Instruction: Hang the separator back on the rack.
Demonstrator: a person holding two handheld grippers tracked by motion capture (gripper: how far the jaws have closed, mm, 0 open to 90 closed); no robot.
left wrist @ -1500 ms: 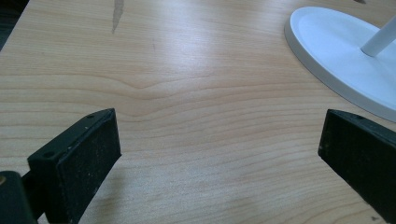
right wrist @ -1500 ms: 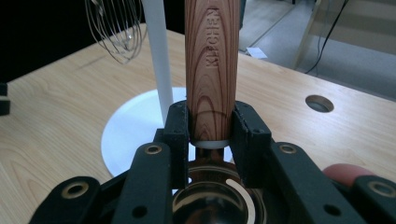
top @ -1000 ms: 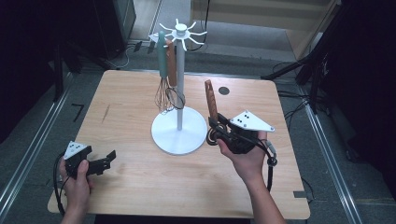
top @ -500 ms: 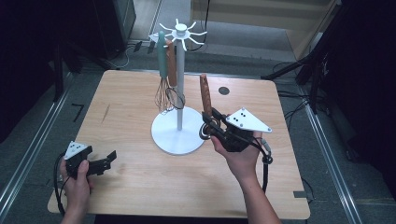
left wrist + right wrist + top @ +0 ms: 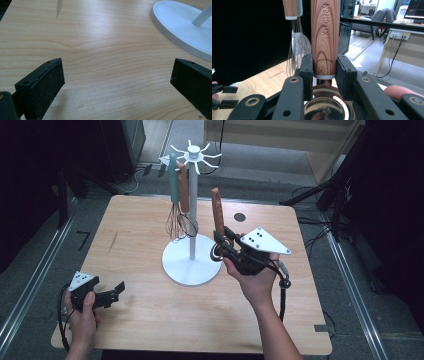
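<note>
Glossy metal scoop [image 5: 328,110], wooden handle [image 5: 325,35]

1. "KITCHEN" is pressed into the wooden handle [image 5: 325,37] held in the right claw [image 5: 325,72]; the letters run lengthwise along the handle, in capitals, the same colour as the wood (seen in the right gripper view).
2. Small embossed lettering curves along the shiny metal part [image 5: 327,107] just below that handle, but it is too small and blurred to read.
3. A mark shaped like the numeral "7" stands on the grey floor [image 5: 83,240] just beside the left edge of the tabletop [image 5: 150,315] in the high view (it could be a piece of tape rather than a printed number).
</note>
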